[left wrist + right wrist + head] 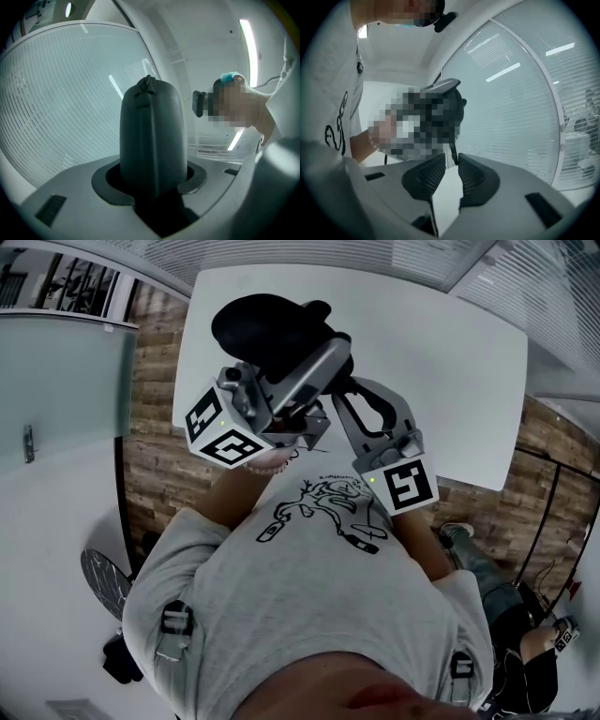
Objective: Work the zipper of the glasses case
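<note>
Left gripper (150, 179) clamped on dark glasses case (152, 136) standing upright between its jaws, right gripper (451, 164) released, jaws slightly apart, zipper pull (453, 153) hanging at their tips, untouched

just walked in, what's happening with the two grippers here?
A person is holding a two-jaw gripper in each hand, up in front of their chest. The left tongs are clamped on a dark glasses case and hold it up on end. The right tongs are at the case's zipper pull, which hangs right at their tips. Their jaws stand slightly apart and are not pinching the pull at this moment.
</note>
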